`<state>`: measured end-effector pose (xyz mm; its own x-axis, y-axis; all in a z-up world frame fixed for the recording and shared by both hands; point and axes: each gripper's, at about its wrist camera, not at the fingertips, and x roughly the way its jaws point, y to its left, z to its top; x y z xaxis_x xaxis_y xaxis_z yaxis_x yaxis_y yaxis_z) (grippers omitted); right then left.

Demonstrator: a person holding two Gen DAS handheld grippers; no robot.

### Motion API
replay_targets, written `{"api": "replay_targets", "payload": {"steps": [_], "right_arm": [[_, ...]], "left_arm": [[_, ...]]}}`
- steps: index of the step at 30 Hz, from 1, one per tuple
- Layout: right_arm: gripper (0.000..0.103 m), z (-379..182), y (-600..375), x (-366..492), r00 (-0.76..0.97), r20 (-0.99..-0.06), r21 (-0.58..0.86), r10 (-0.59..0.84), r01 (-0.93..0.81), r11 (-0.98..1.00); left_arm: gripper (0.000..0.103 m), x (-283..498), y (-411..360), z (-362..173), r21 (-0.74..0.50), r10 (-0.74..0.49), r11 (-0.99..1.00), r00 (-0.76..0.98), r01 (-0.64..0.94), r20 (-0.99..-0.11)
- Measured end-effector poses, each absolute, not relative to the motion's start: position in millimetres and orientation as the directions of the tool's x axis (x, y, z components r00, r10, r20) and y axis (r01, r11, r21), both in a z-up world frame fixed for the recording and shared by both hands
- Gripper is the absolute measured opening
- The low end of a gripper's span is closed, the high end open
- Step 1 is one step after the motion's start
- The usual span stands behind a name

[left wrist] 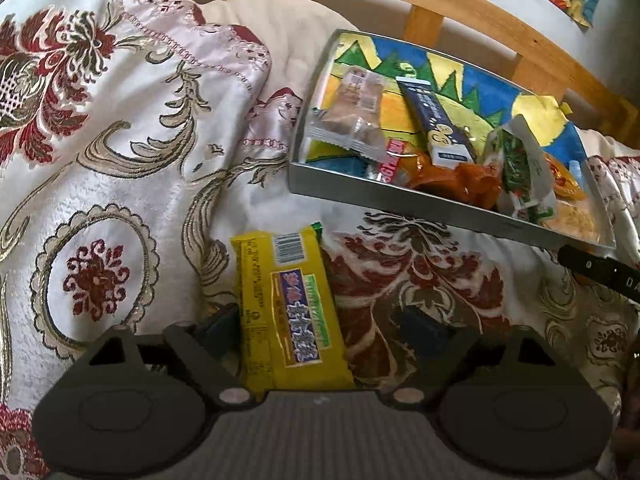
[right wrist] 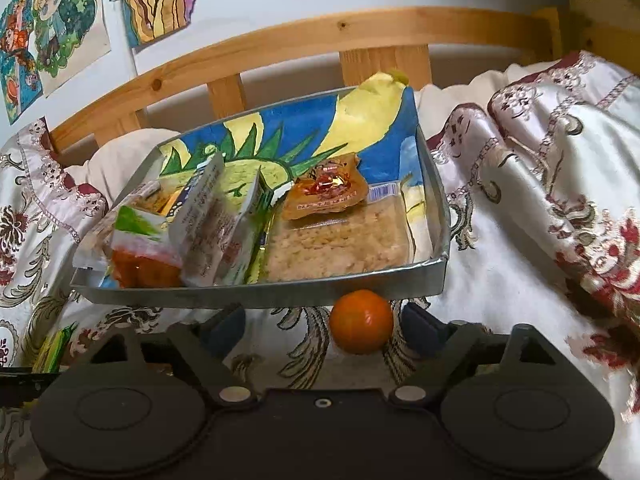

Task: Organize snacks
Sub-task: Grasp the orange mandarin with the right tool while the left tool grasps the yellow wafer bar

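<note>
Left hand-held gripper [left wrist: 320,326] parted around yellow packet [left wrist: 286,304] on bed, right hand-held gripper [right wrist: 324,326] parted around orange [right wrist: 362,322] just before tray [right wrist: 256,300]: neither yet pinched; risk: orange rolling off soft cloth, packet slipping from off-centre pinch.

We see soft, even daylight in both views, with no hard shadows. The embroidered bedspread [left wrist: 132,152] shines pale and slightly washed out toward 10 o'clock in the left wrist view. The metal tray [right wrist: 256,294] throws a faint shadow on the cloth under its near rim. Fisheye distortion bows the wooden bed rail [right wrist: 280,46], and the corners go black. Detail stays slightly soft throughout.
</note>
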<state>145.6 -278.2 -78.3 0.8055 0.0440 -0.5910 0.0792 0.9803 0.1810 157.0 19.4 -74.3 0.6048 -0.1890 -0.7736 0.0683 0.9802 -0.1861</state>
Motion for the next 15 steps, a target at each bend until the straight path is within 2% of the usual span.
{"api": "replay_targets", "payload": {"steps": [4,6,7,10,12,13,15], "right_arm": [[0.069,-80,-278,147,0.797,-0.602,0.176,0.048,0.074,0.982],[0.053,-80,-276,147,0.793,-0.607,0.170,0.055,0.062,0.983],[0.049,-80,-275,147,0.790,-0.610,0.167,0.061,0.053,0.984],[0.044,-81,-269,146,0.787,-0.613,0.149,0.067,0.032,0.988],[0.036,-81,-267,146,0.787,-0.612,0.146,0.078,0.015,0.989],[0.036,-81,-266,145,0.785,-0.613,0.144,0.084,0.006,0.989],[0.036,-81,-263,144,0.785,-0.613,0.140,0.090,-0.004,0.990]], "left_arm": [[0.078,158,19,-74,-0.193,-0.192,0.979,0.609,0.065,-0.770],[0.076,158,14,-73,-0.188,-0.200,0.979,0.610,0.084,-0.767],[0.076,158,12,-72,-0.188,-0.205,0.978,0.611,0.092,-0.765],[0.073,159,6,-71,-0.189,-0.217,0.976,0.614,0.111,-0.759],[0.067,159,2,-70,-0.195,-0.234,0.972,0.614,0.131,-0.754],[0.063,160,-1,-69,-0.194,-0.241,0.970,0.612,0.144,-0.753],[0.062,160,-6,-68,-0.193,-0.256,0.967,0.609,0.169,-0.751]]}}
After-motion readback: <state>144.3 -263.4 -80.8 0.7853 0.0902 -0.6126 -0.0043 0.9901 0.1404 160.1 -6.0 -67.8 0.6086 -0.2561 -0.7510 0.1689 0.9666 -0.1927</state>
